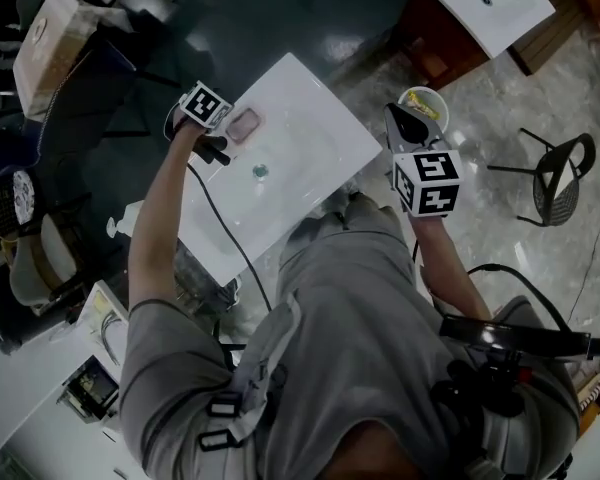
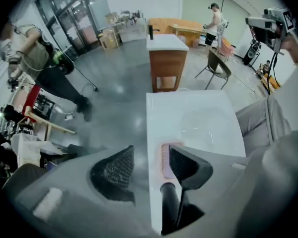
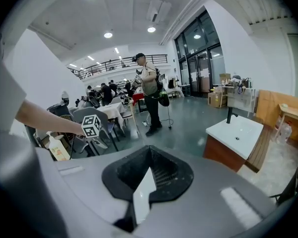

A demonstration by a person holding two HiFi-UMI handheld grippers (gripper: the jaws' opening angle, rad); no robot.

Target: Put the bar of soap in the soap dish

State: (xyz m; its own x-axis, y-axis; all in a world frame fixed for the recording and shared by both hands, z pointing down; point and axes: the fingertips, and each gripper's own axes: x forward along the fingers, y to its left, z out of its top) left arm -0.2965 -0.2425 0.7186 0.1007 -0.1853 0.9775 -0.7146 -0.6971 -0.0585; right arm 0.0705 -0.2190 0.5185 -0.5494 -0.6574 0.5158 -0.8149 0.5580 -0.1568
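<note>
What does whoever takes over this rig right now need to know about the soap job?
Left gripper: jaws apart, nothing gripped, hanging just above the soap dish.
Right gripper: jaws closed, held off to the side of the sink top, away from the job. A white sliver shows between the jaws; I cannot tell what it is.
Soap: appears to lie in the pink dish at the sink top's corner, free of both grippers.
Done: the soap looks placed.
Left: check that it sits flat in the dish, then draw the left gripper clear.
</note>
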